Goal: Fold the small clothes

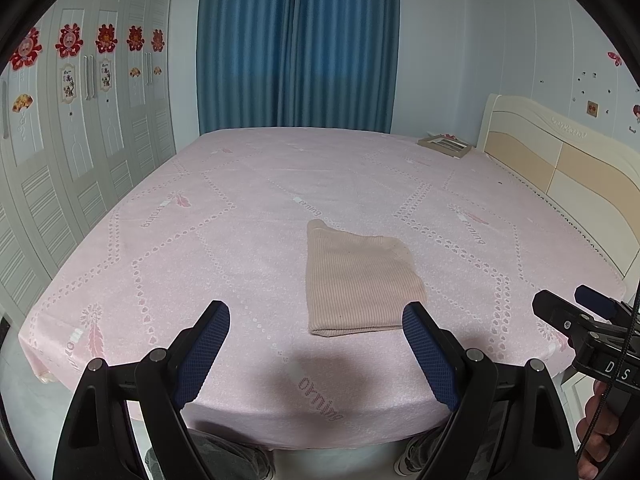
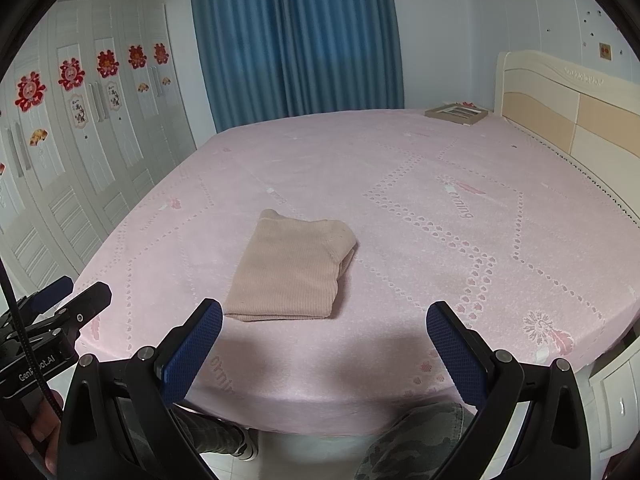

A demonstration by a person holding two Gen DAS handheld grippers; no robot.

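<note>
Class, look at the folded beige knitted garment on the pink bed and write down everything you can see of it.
The folded beige ribbed-knit garment is a small, soft, roughly rectangular bundle of several layers. Its stacked edges show along the near side, and a rounded fold shows at its far right corner. It lies flat on the pink patterned bedsheet, near the bed's front edge. Only the sheet touches it; both open grippers are short of it and hold nothing.
</note>
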